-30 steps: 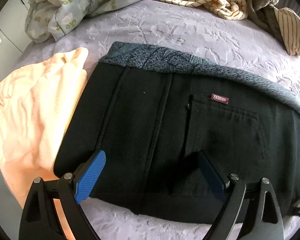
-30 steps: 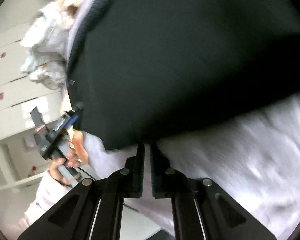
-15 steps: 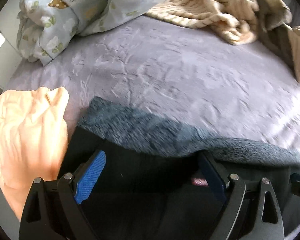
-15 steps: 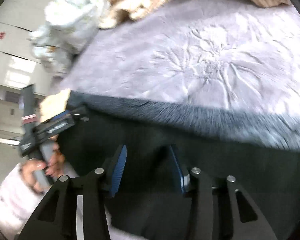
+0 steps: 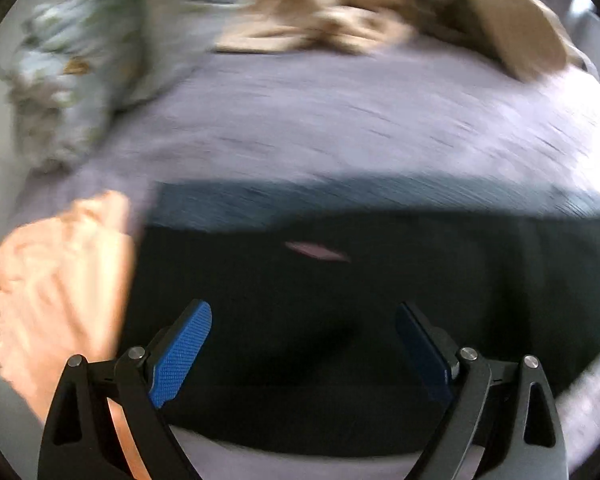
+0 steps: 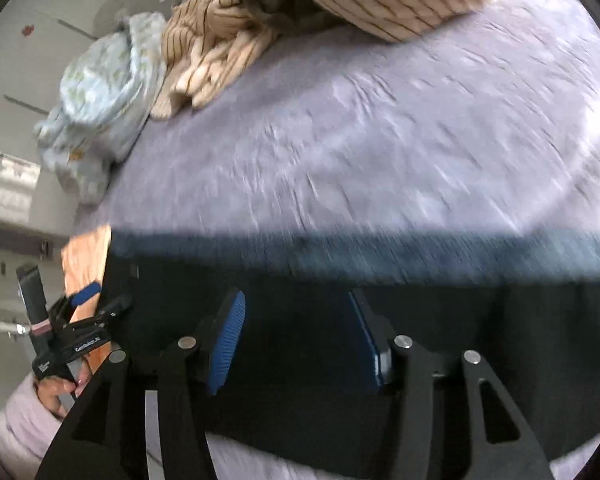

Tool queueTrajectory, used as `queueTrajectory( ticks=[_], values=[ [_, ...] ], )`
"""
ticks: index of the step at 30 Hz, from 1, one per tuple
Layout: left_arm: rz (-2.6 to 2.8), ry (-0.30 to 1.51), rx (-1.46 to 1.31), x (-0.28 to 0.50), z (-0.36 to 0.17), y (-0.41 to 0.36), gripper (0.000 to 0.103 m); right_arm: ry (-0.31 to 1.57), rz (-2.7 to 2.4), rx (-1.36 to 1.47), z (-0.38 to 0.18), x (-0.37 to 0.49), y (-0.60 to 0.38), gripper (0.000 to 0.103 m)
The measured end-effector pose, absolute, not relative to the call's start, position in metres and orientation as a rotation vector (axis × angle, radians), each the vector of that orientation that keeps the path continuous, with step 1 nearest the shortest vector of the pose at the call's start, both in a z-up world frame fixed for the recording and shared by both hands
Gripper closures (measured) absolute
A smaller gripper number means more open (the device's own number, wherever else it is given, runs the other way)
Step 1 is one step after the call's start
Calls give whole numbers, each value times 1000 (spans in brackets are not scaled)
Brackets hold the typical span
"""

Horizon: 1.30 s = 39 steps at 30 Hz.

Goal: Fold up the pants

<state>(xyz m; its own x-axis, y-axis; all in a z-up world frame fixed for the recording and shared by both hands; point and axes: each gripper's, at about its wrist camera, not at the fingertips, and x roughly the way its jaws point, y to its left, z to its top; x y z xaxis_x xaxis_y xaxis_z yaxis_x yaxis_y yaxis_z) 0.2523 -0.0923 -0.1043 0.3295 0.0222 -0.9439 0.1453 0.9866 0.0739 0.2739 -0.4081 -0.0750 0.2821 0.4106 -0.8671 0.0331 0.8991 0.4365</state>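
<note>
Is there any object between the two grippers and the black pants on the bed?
Nothing visible: the left gripper and the opening right gripper hang directly over the black pants; the peach garment lies beside them.

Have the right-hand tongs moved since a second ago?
Yes. The right tongs have lifted back from the black pants, showing more purple bedspread, and are opening.

Matt black cloth pants (image 5: 340, 340) with a knitted grey waistband (image 5: 340, 200) on embossed lilac bedspread (image 6: 380, 140).
</note>
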Motion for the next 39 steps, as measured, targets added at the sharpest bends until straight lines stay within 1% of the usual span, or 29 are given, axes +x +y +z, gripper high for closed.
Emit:
queueTrajectory(
  ticks=[4,7,9,13,17,21,23,24,25,26,28,30,31,35,36,37,39],
  values=[
    [-202,1312,98,222,-125,-161,9,1304,210,509,-79,217,-444,47],
    [-185,1310,220,203,-146,-201,9,1304,144,575,-79,176,-476,47],
    [-173,1284,273,196,-149,-207,9,1285,100,625,-80,160,-497,47],
    [-189,1339,267,203,-137,-208,9,1209,-82,711,-74,125,-570,47],
    [-207,1327,192,211,-118,-221,9,1071,-272,906,-79,97,-657,47],
    [-161,1411,170,205,-142,-235,9,996,-375,1048,-99,82,-718,47],
    [-124,1380,194,201,-149,-238,9,998,-375,1081,-110,85,-732,47],
    [-113,1372,197,201,-149,-239,9,1004,-371,1091,-115,85,-739,54],
    [-103,1376,193,201,-149,-239,9,1004,-359,1096,-117,85,-742,80],
    [-96,1388,183,203,-148,-238,9,1007,-348,1087,-116,86,-743,86],
    [-96,1400,184,207,-149,-238,9,999,-324,1087,-113,81,-751,88],
    [-94,1393,211,208,-151,-240,8,1020,-333,1068,-117,75,-752,88],
    [-86,1390,226,210,-153,-241,4,1042,-339,1052,-124,73,-755,88],
    [-68,1408,253,215,-151,-245,3,1055,-333,1031,-129,72,-752,87],
    [-63,1409,268,216,-149,-251,3,1057,-332,1027,-126,73,-752,83],
    [-59,1410,285,218,-144,-254,3,1059,-334,1031,-122,71,-753,80],
    [-84,1392,265,221,-132,-259,3,1072,-321,1035,-118,67,-753,80]
  ],
)
